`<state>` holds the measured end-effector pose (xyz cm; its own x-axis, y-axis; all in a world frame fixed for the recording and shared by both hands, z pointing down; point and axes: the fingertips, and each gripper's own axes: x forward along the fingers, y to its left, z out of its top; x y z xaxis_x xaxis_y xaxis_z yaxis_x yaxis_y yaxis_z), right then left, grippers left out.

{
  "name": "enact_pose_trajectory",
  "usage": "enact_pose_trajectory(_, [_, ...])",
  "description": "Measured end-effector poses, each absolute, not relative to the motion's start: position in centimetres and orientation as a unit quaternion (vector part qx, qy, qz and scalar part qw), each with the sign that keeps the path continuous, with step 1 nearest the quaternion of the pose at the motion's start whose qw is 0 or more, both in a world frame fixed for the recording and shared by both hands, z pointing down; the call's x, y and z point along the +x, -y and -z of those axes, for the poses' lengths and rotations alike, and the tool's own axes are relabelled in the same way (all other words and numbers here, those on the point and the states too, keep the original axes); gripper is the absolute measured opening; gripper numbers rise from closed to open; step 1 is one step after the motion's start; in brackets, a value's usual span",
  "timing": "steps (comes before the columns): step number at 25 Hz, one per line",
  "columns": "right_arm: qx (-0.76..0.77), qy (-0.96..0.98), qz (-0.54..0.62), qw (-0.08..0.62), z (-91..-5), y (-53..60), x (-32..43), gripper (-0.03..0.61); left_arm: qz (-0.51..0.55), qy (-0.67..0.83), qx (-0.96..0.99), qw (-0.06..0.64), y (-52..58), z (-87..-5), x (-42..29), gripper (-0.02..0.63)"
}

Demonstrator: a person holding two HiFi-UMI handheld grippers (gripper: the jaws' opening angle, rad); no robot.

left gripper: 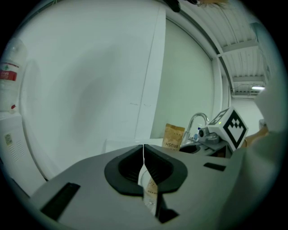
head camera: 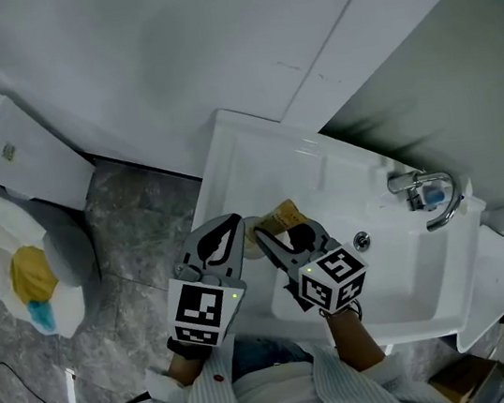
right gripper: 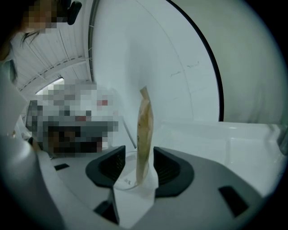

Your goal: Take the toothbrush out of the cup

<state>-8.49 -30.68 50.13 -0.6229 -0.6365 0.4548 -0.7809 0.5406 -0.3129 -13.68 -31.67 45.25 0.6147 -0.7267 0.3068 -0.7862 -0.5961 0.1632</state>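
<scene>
Head view, sink [head camera: 328, 172]: white, set against a white wall, with a chrome faucet [head camera: 421, 188] at its far right.
Head view, toilet [head camera: 63, 252]: on the grey stone floor [head camera: 138, 228], well to the left of the sink.
Head view, left gripper [head camera: 233, 221]: over the sink's near left edge, its tips pointing at the toothbrush packet.
Head view, right gripper [head camera: 289, 237]: just beside the left one, its jaws spread below the packet.
Head view, toothbrush packet [head camera: 282, 213]: a brown paper sleeve standing up between the two grippers' tips.

Left gripper view, jaws: together at the tips, with only a thin bright line between them; they pinch the clear wall of the cup [left gripper: 150, 192], which shows in the gap beneath.
Left gripper view, packet: it rises out of the cup, tilted to the right, with the word BRUSH readable on it; the faucet is behind it.
Left gripper view, right gripper's marker cube [left gripper: 234, 128]: close by, to the right of the packet.

Right gripper view, jaws: apart, one pad on either side of the packet; a sliver of space shows on each side.
Right gripper view, packet: seen edge-on and upright, its lower end inside the clear cup.
Right gripper view, cup: its round rim lies between the pads.
Right gripper view, sink: its white rim runs behind, at the right.
</scene>
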Motion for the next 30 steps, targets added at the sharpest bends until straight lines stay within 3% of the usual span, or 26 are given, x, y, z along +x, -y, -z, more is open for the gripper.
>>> enact_pose_trajectory(8, [0.420, 0.862, -0.234, 0.158, -50.46, 30.87, -8.06, 0.094, -0.102, 0.424, 0.887, 0.150, 32.04, -45.49, -13.64, 0.020])
enact_pose_trajectory(13, [0.418, 0.865, -0.225, 0.163, -50.59, 30.94, -8.03, 0.067, -0.104, 0.422, 0.888, 0.152, 32.25, -45.72, -13.50, 0.018])
enact_pose_trajectory(30, [0.411, 0.871, -0.221, 0.153, -49.85, 30.85, -8.34, 0.049, -0.105, 0.418, 0.891, 0.145, 32.23, -45.28, -13.17, 0.019])
